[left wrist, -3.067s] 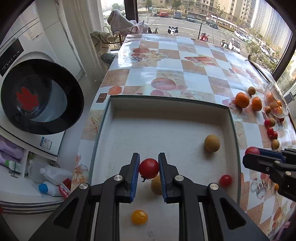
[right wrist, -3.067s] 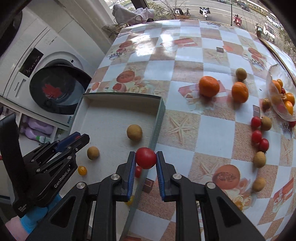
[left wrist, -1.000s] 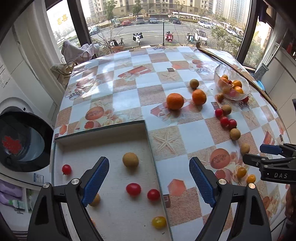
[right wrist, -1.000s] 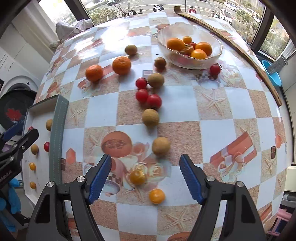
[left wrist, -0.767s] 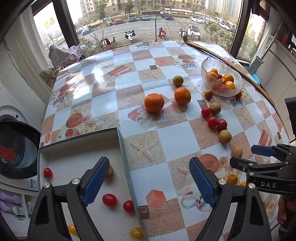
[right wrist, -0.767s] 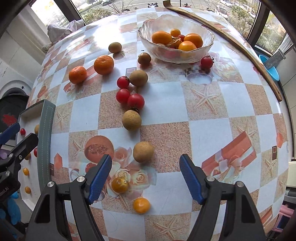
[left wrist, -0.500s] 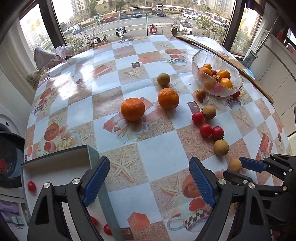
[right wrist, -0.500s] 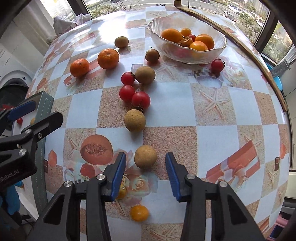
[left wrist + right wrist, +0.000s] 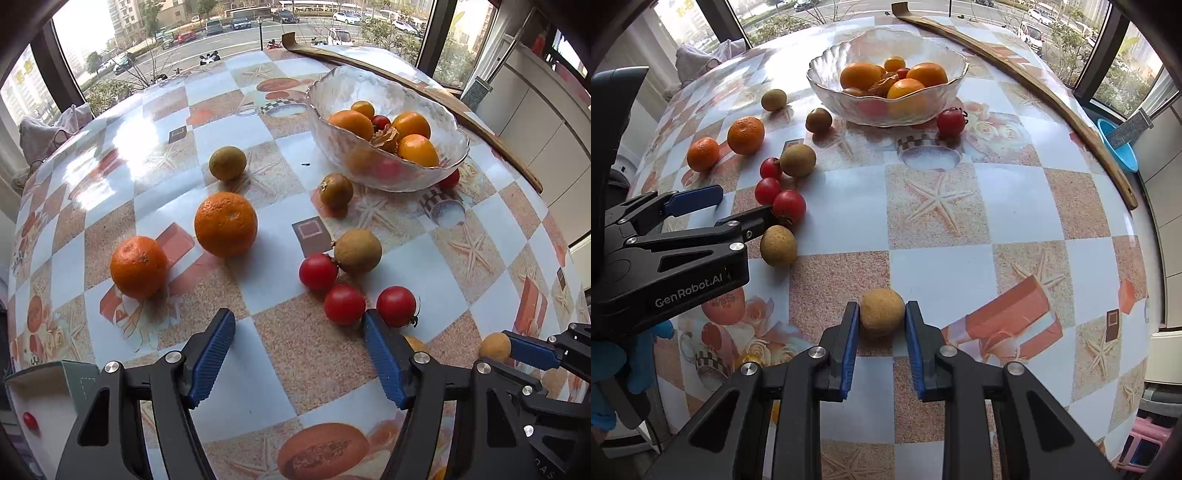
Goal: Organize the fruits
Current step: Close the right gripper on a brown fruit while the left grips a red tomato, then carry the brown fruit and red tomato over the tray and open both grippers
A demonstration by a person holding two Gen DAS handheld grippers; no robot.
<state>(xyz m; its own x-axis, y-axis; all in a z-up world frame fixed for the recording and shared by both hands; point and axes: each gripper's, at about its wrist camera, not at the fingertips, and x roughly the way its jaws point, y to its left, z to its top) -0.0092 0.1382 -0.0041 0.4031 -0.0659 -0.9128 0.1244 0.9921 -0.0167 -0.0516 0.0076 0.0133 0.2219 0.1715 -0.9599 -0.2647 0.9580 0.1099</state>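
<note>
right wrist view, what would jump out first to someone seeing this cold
The tan round fruit sits right between the blue pads of the right gripper, front and centre on the checkered tablecloth. Behind it, the glass bowl of oranges catches the light near the far edge. At left, the left gripper hangs open beside a cluster of red cherry tomatoes.

Right tool narrowed onto tan fruit (was wide); left tool advanced toward cherry tomatoes
</note>
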